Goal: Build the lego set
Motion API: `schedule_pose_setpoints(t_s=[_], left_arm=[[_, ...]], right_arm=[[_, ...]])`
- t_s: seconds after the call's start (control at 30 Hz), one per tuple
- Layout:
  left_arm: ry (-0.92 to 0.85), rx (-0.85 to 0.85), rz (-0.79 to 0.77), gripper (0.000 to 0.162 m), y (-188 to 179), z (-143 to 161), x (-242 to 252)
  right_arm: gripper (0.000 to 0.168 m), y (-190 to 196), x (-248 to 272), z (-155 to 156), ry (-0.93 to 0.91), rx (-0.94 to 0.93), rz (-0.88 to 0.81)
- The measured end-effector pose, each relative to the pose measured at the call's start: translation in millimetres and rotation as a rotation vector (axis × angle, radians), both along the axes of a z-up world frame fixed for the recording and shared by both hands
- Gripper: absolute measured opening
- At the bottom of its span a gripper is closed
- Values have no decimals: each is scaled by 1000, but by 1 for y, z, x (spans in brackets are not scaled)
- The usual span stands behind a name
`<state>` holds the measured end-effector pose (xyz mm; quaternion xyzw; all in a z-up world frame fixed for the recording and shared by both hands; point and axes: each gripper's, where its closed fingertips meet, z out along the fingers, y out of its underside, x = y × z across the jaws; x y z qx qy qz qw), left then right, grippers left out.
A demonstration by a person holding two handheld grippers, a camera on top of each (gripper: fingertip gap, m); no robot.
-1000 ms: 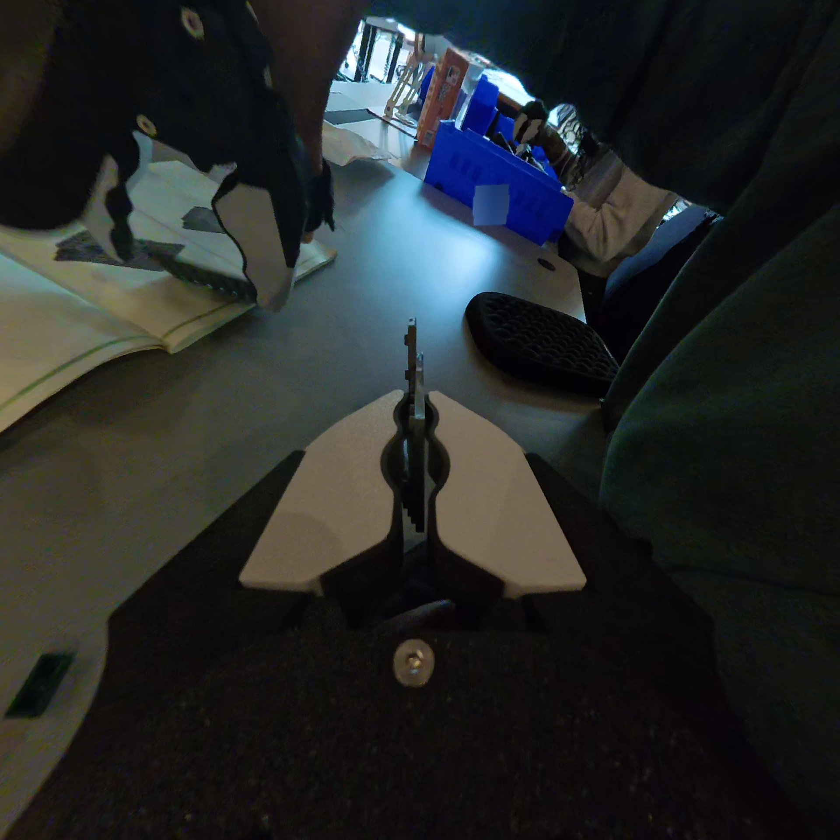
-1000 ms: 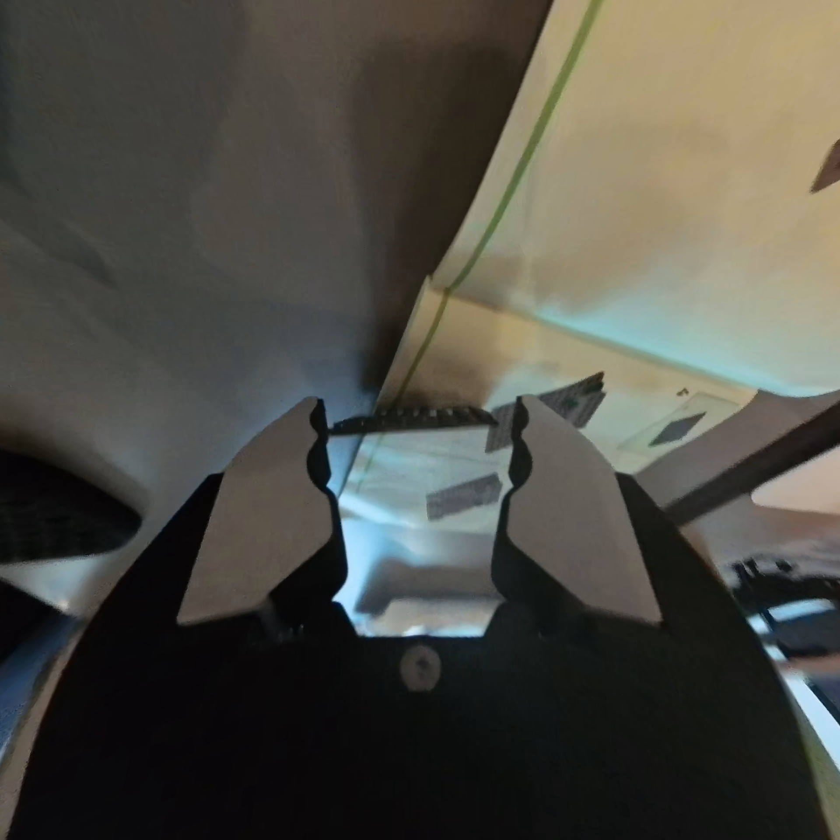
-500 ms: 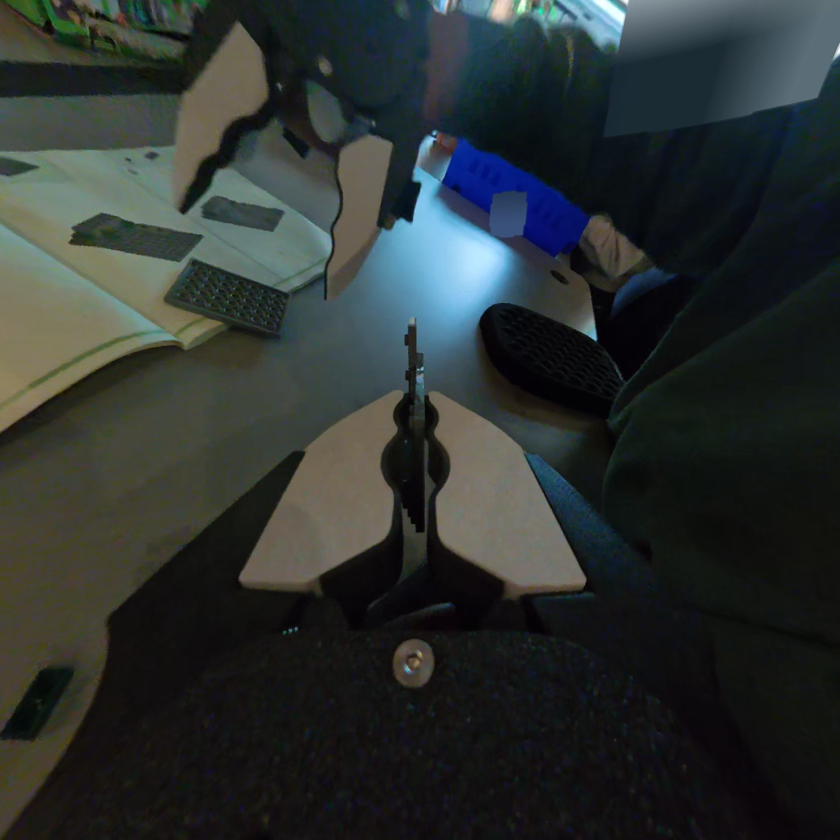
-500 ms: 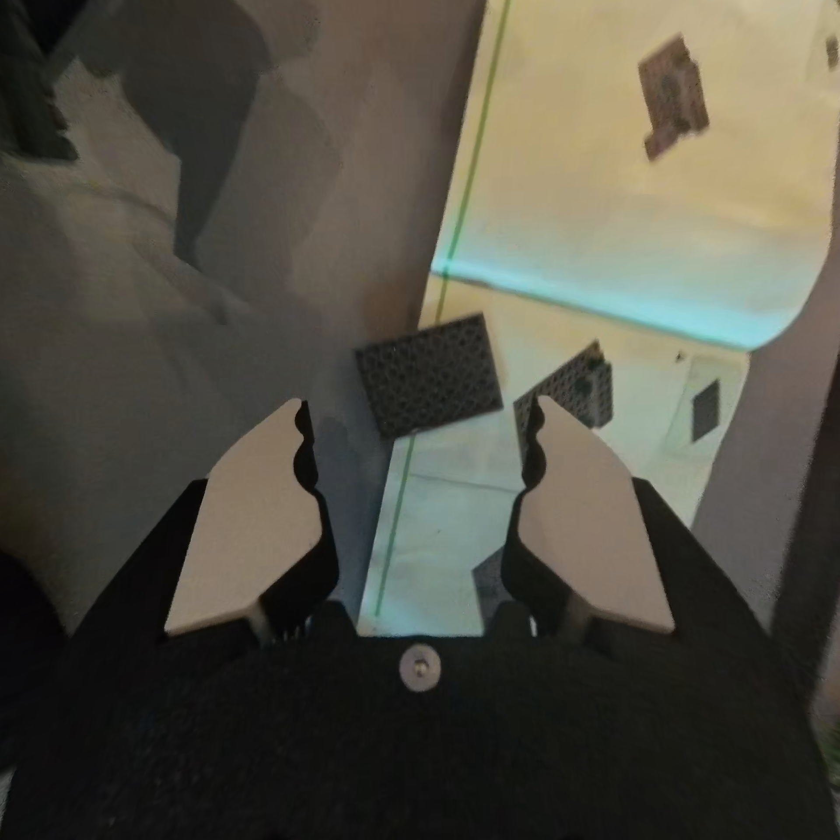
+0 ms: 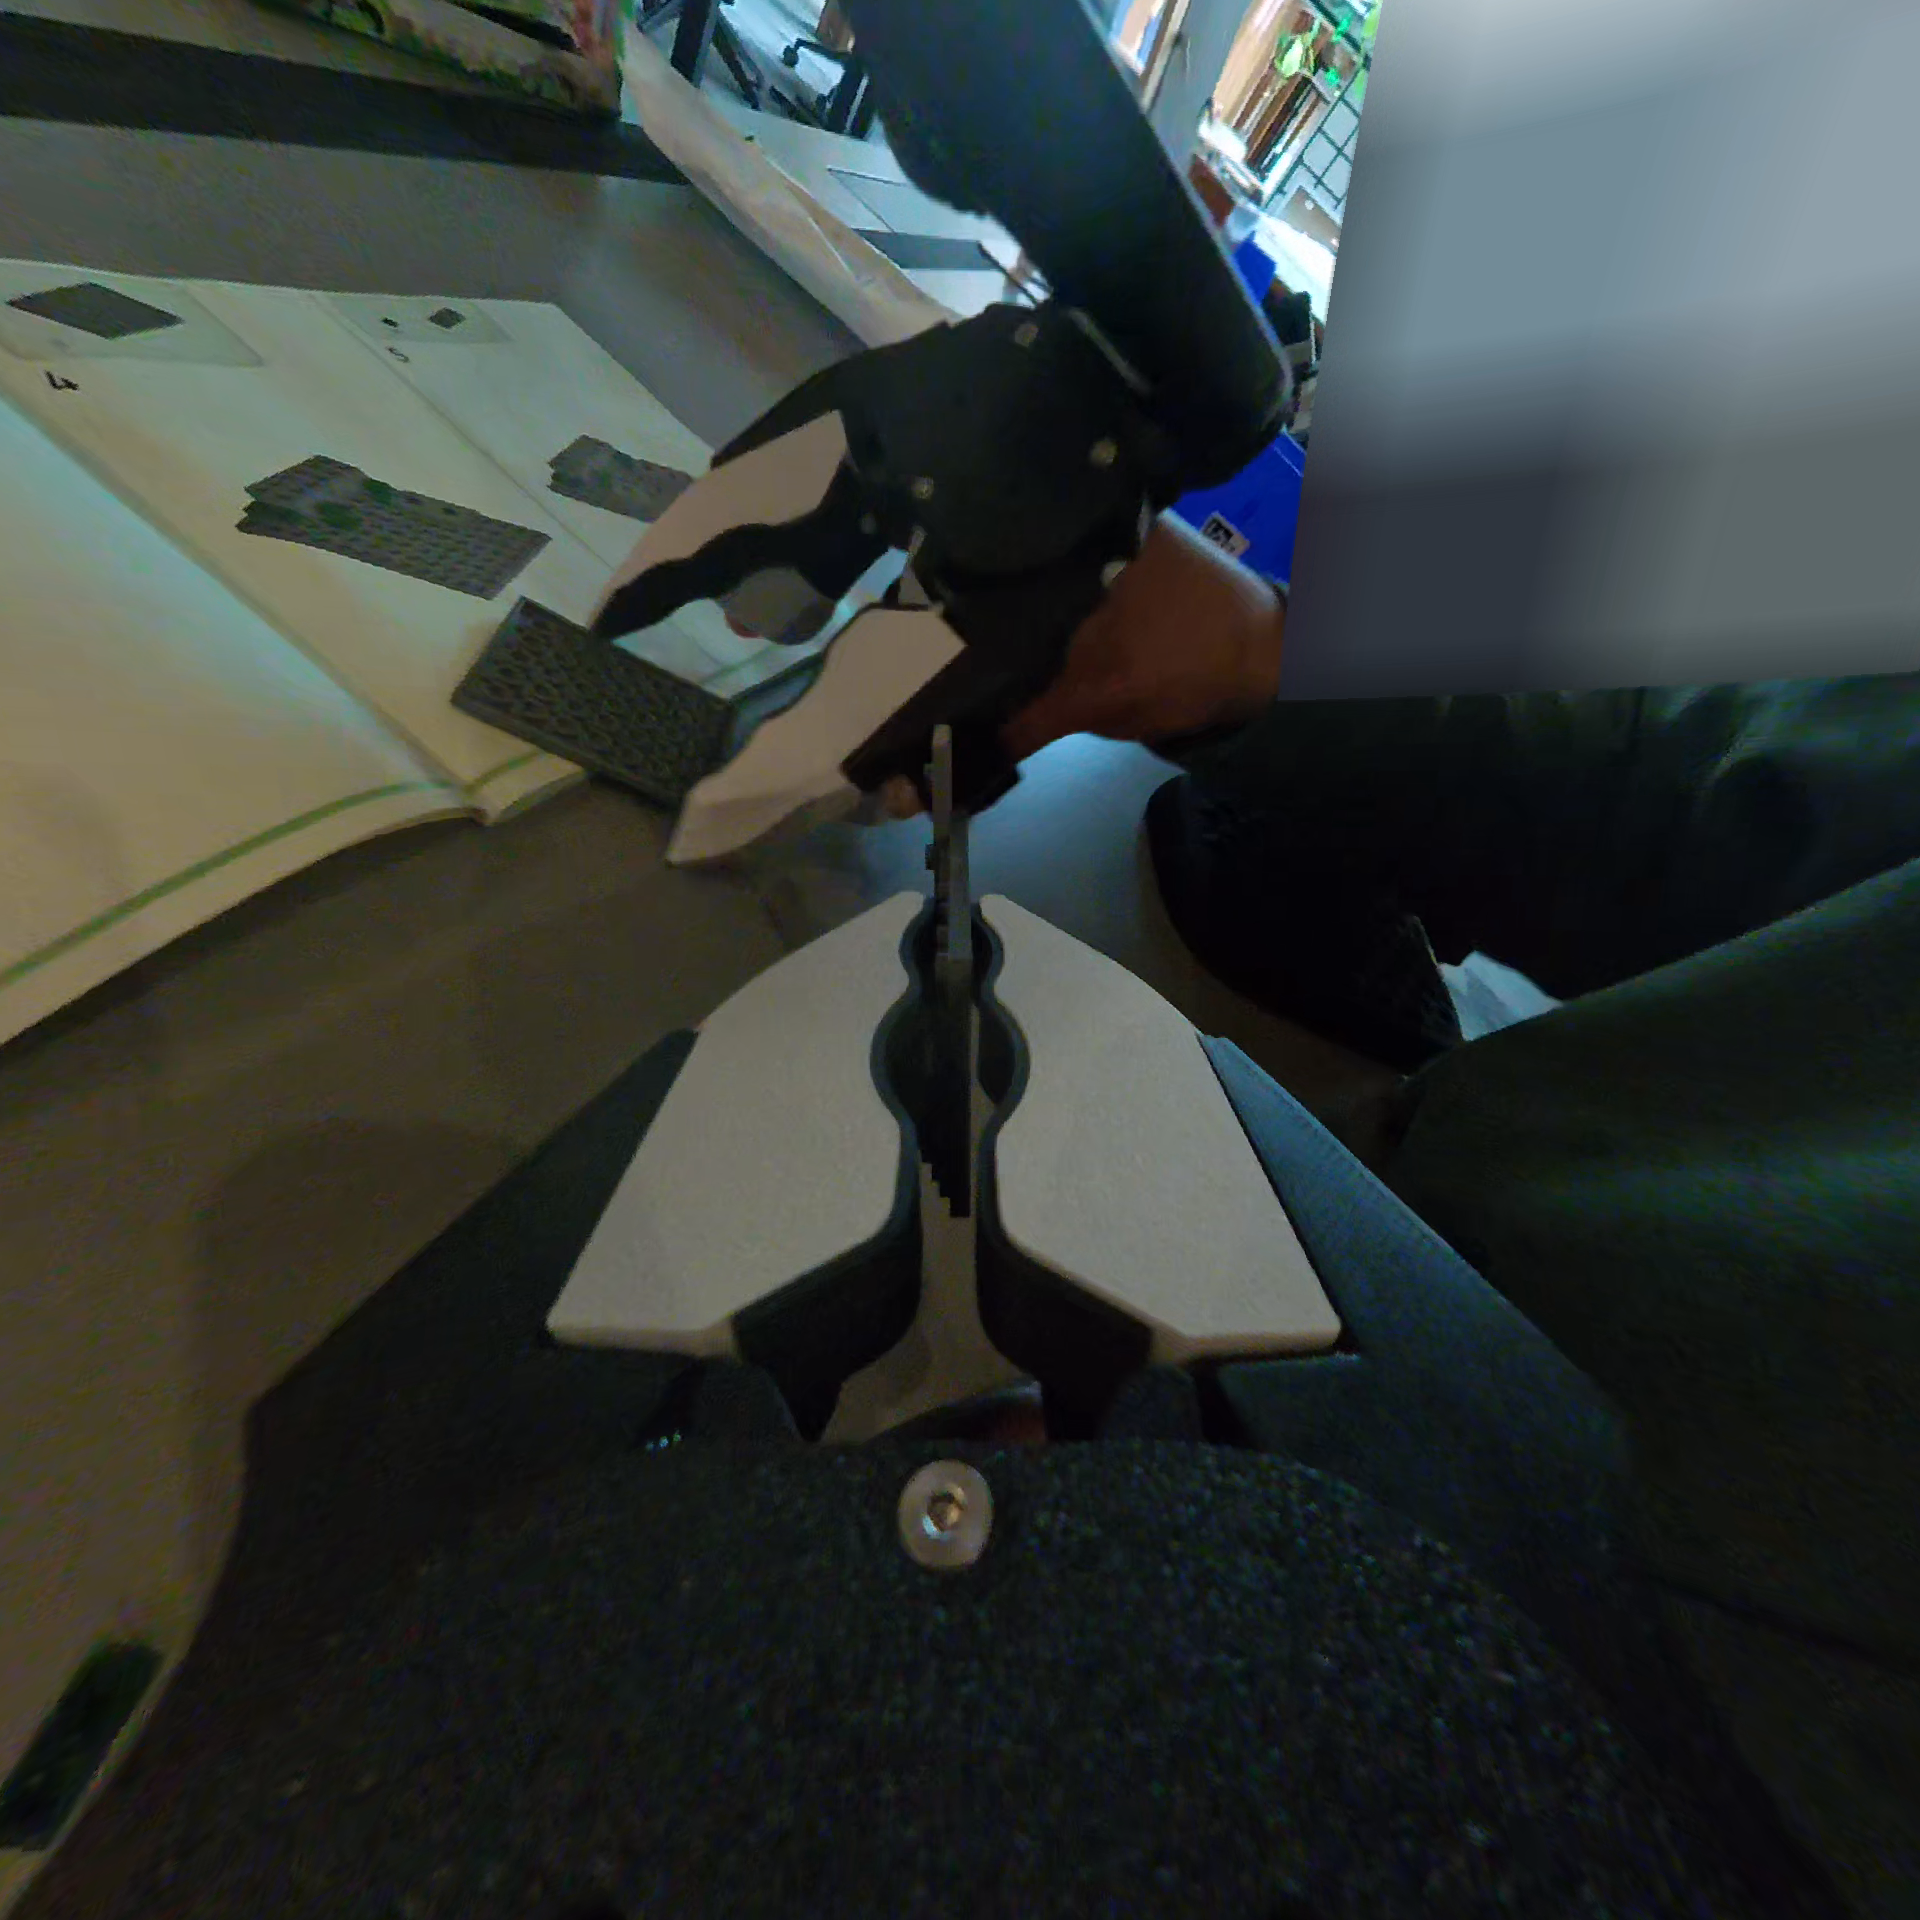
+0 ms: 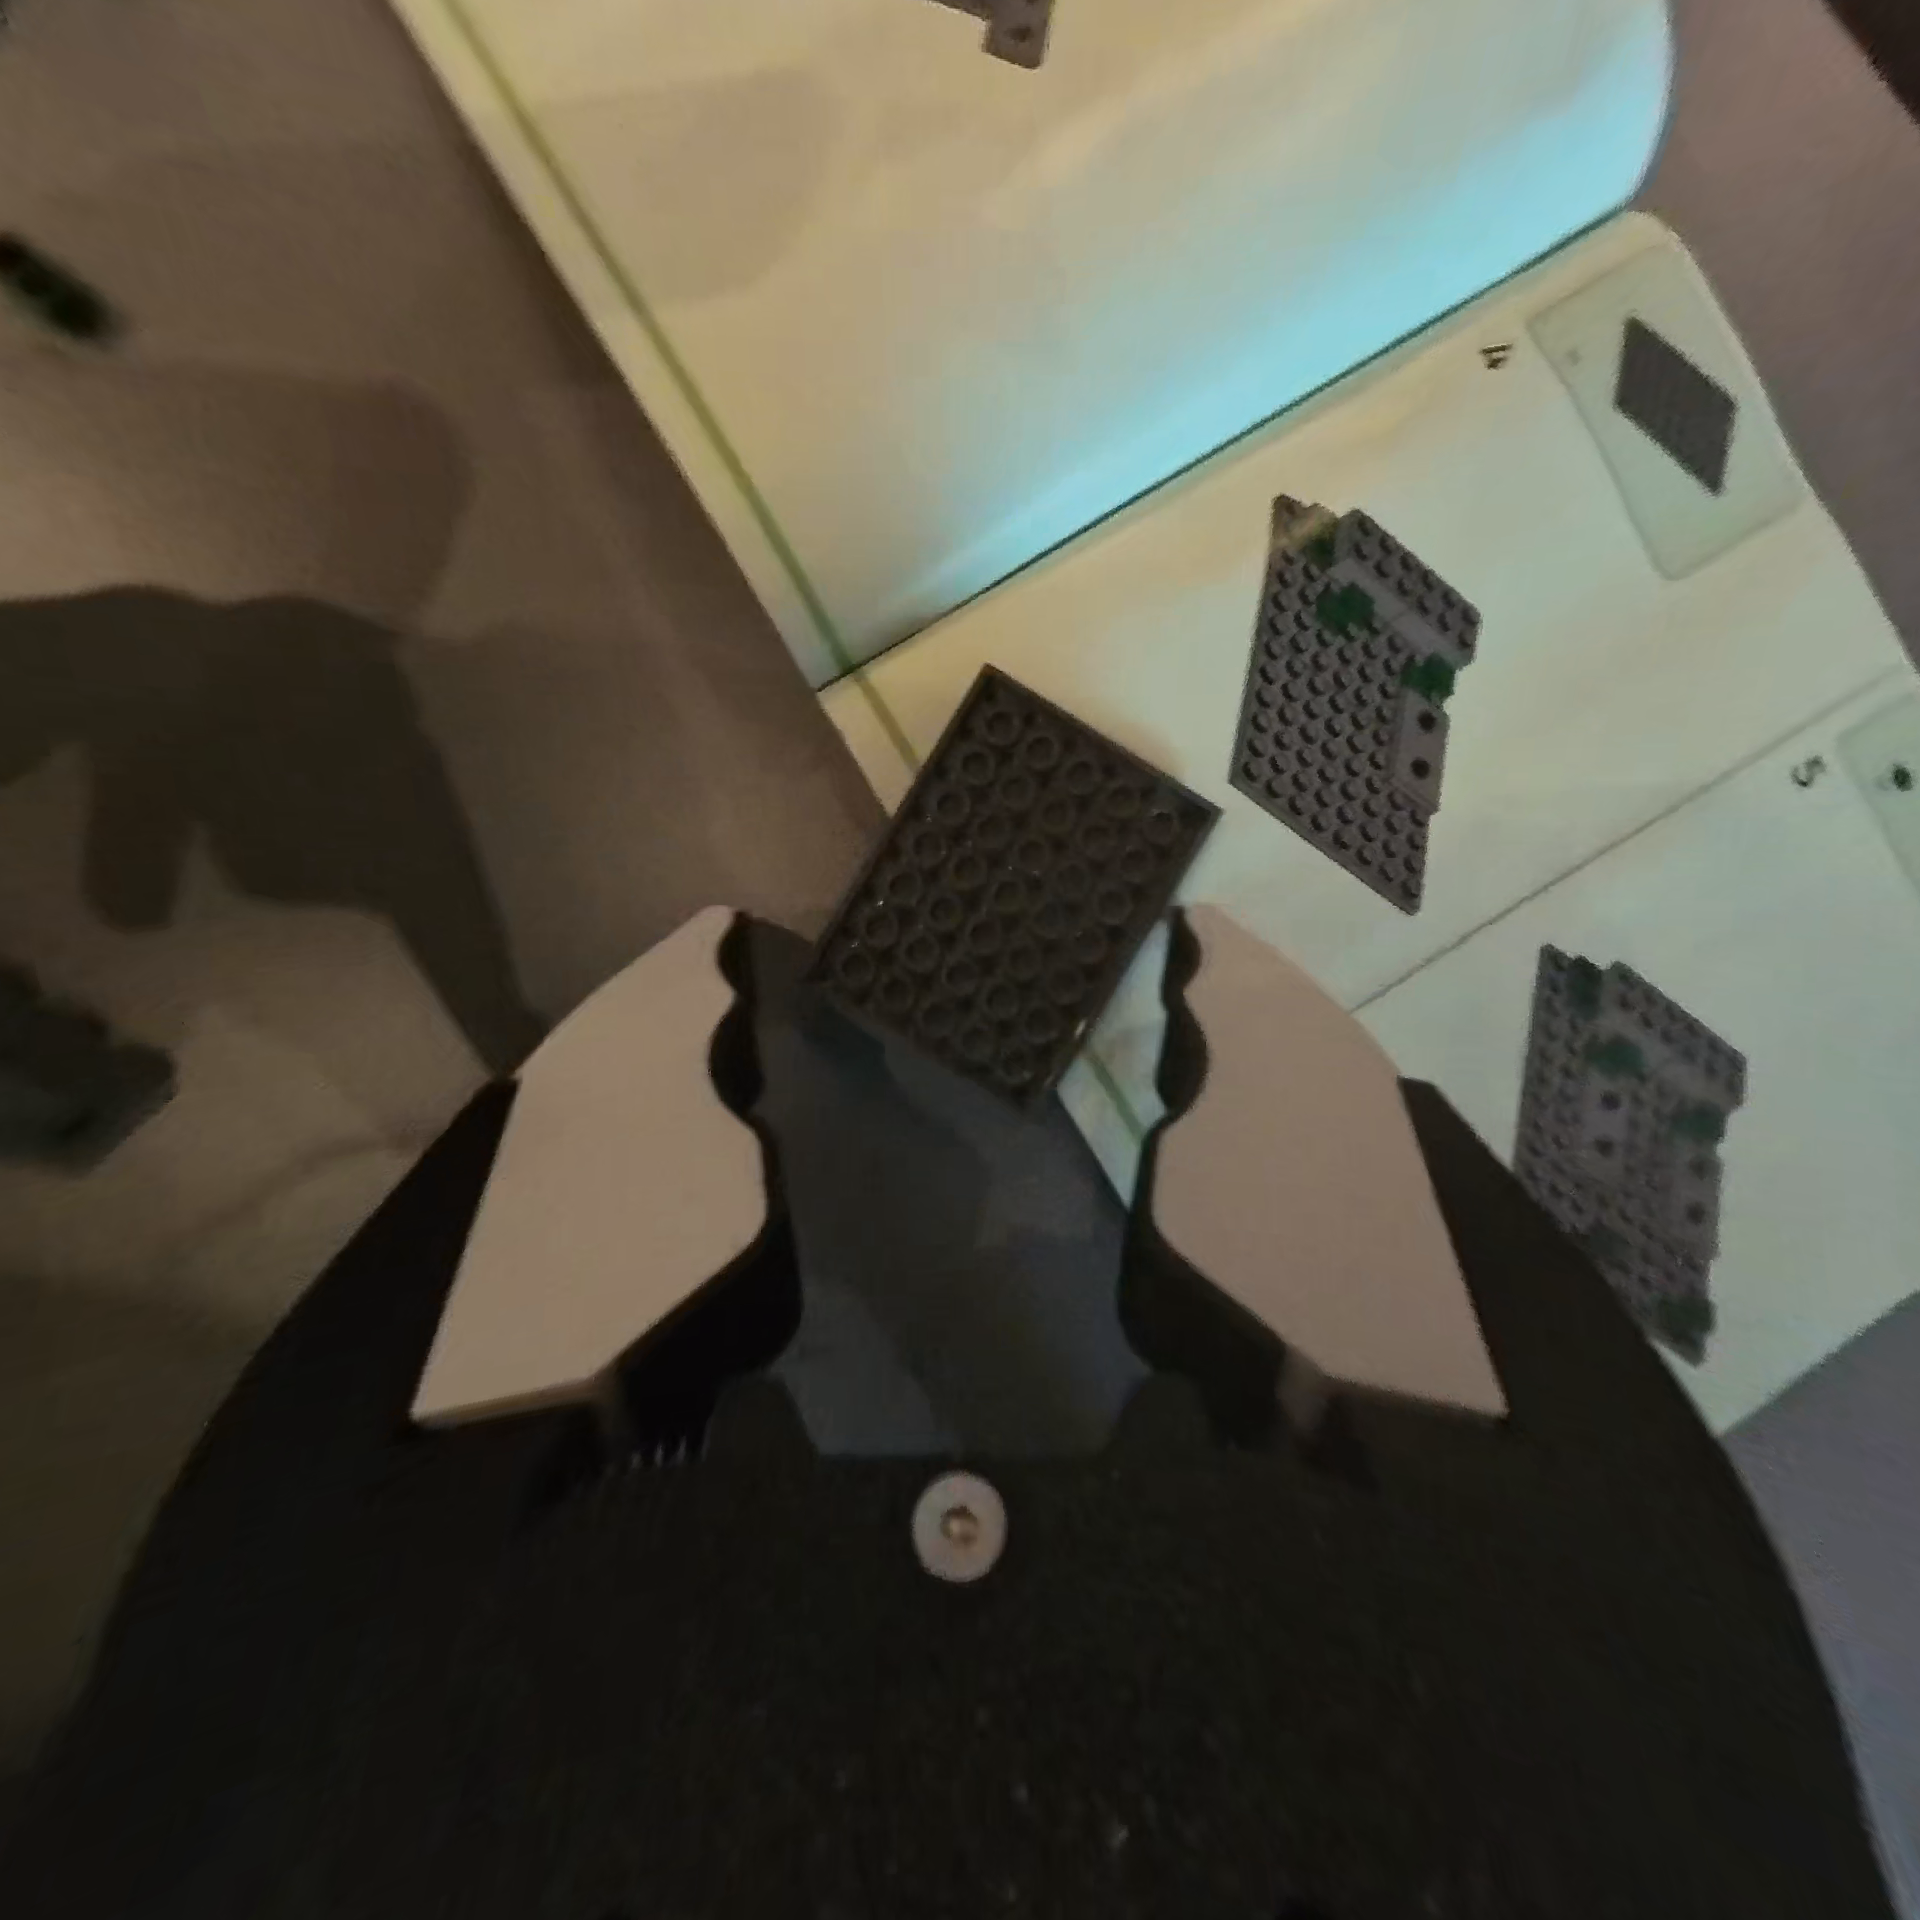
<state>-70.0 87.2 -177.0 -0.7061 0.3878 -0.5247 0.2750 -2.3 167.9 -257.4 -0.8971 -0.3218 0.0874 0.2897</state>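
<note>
My left gripper (image 5: 948,914) is shut on a thin grey lego plate (image 5: 943,790), held upright and edge-on above the grey table (image 5: 312,1091). A dark grey lego plate (image 6: 1013,883) lies flat on the corner of the open instruction booklet (image 6: 1039,260), partly over its edge. My right gripper (image 6: 956,925) is open, with its fingertips on either side of the plate's near end; contact is unclear. In the left wrist view, the right gripper (image 5: 639,740) hangs tilted just over that plate (image 5: 582,696).
A black mesh object (image 5: 1299,935) lies to the right of the left gripper. A blue bin (image 5: 1247,509) stands behind. Small dark pieces (image 6: 62,1081) lie on the table left of the booklet. A person's dark green sleeve (image 5: 1662,1247) fills the right side.
The right gripper let go of the dark grey plate on the booklet, rose away open, and has now come back down with its fingers around it. The left gripper stays shut on its plate.
</note>
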Motion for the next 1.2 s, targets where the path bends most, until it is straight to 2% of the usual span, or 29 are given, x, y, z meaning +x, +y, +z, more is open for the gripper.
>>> schedule_pose_setpoints(t_s=[0.07, 0.13, 0.3, 0.5, 0.6, 0.87, 1.2], left_arm=[[0, -4, -8, 5, -2, 0, 0], [-2, -19, -14, 5, -3, 0, 0], [-27, -75, -29, 5, -7, 1, -1], [-63, -138, -58, 4, -12, 4, 3], [-87, -155, -80, 4, -15, 9, 10], [-101, -185, -132, 5, -28, 11, 14], [-140, -246, -184, 6, -39, 13, 11]], right_arm=[[63, 3, 3, 0, 1, 19, -5], [60, 4, 6, 1, 2, 22, 27], [58, -6, 5, 18, 13, 130, 265], [57, -46, -18, 103, 35, 389, 623], [58, -62, -35, 125, -36, 449, 735], [58, -83, -49, 105, -170, 458, 866], [57, -91, -52, 108, -292, 520, 902]])
